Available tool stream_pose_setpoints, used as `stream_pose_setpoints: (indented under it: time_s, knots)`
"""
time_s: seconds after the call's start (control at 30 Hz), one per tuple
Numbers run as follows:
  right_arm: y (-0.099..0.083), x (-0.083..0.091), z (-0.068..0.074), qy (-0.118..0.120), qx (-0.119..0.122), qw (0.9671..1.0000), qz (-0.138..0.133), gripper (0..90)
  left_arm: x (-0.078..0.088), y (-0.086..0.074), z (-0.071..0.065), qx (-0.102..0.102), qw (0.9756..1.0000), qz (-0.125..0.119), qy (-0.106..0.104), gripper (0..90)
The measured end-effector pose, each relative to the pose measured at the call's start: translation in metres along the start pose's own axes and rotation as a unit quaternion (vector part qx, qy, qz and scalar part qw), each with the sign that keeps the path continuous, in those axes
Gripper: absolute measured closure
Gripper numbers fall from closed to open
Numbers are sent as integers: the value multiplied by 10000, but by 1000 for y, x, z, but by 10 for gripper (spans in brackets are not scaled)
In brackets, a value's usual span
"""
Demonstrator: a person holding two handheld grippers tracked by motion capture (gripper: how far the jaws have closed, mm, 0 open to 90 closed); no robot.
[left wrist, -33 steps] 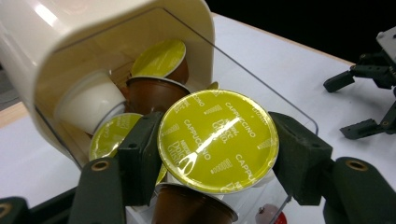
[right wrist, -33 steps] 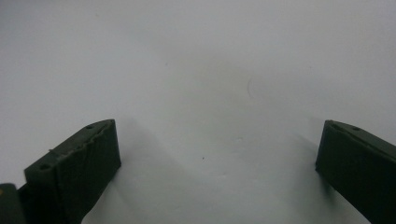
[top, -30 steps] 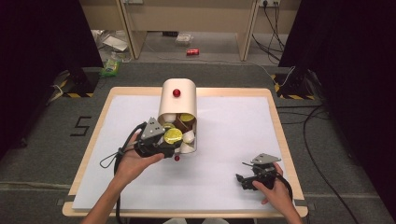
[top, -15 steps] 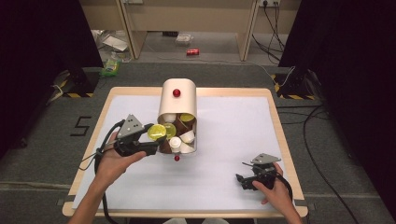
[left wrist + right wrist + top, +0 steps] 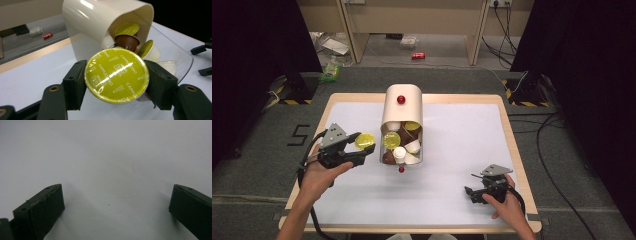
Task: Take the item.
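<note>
- My left gripper (image 5: 362, 148) has its jaws closed on a yellow-lidded capsule (image 5: 116, 75), one jaw on each side of the rim; the lid reads "CAPPUCCINO".
- I hold that capsule above the white table top (image 5: 452, 125), just to the left of the dispenser's mouth.
- The cream dispenser (image 5: 402, 107) lies on its side at mid-table, a red knob (image 5: 401, 99) on top; brown, white and yellow capsules (image 5: 404, 142) crowd its clear front.
- My right gripper (image 5: 472, 192), near the table's front right corner, has its jaws spread wide apart, with nothing between them but bare white surface.
</note>
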State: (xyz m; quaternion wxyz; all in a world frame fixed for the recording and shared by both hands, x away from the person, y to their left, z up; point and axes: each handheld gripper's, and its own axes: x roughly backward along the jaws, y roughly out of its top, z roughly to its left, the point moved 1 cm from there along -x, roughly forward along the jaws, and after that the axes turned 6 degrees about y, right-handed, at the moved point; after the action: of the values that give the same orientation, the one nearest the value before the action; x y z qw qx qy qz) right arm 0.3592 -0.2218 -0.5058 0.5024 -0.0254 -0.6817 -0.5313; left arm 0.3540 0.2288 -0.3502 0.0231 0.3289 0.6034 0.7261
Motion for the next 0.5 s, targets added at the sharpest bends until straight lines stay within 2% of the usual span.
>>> stream_pose_setpoints:
  time_s: [0.2,0.4,0.5]
  knots:
    - [0,0,0,2,-13,10000,0,3,-4,-12,11,163,9998,85,121,381]
    - [0,0,0,2,-14,10000,-1,3,-2,-18,19,178,9994,92,281,381]
    - [0,0,0,-2,-3,10000,-2,3,-2,-26,23,247,9989,135,370,381]
